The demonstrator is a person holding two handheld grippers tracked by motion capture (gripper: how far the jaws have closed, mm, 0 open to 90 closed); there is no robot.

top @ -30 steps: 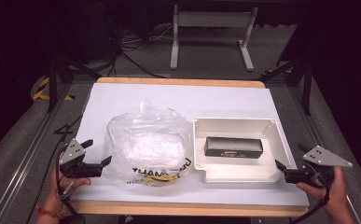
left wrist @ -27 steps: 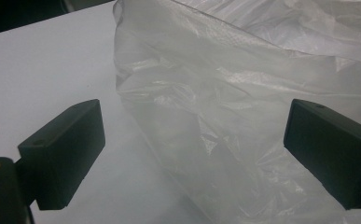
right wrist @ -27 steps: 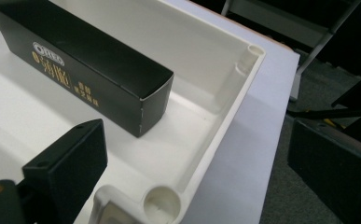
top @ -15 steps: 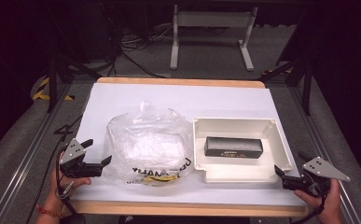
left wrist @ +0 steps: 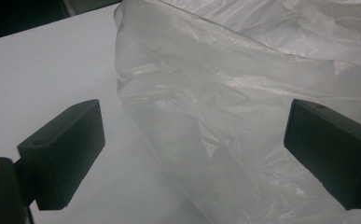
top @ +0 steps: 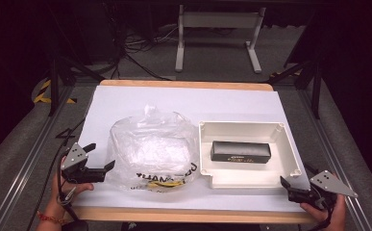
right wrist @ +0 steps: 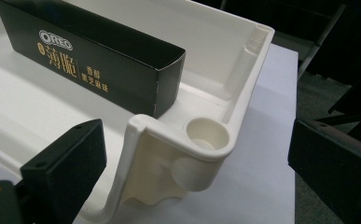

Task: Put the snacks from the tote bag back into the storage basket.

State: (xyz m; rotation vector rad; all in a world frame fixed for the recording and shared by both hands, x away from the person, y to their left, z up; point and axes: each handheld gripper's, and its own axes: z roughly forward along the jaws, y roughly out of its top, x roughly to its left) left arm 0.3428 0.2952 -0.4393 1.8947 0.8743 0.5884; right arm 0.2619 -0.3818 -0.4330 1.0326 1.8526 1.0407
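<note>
A crumpled clear plastic bag (top: 150, 149) with black and yellow print lies left of centre on the white table. To its right a white plastic tray (top: 289, 144) holds a black Oreo box (top: 241, 151). My left gripper (top: 102, 156) is open at the bag's left edge, its jaws spread wide with the bag (left wrist: 243, 116) between them and a little ahead. My right gripper (top: 291, 182) is open at the table's front right, just off the tray's near right corner (right wrist: 206, 140). The black box (right wrist: 94, 60) lies inside the tray beyond that corner.
The table (top: 140, 101) is white with a wooden rim. A metal stand (top: 217, 33) and cables sit on the dark floor behind it. Metal rails run along both sides of the table. A hand holds each gripper at the front edge.
The right gripper has drawn back toward the front edge and slightly down. The left gripper, the bag and the tray have stayed put.
</note>
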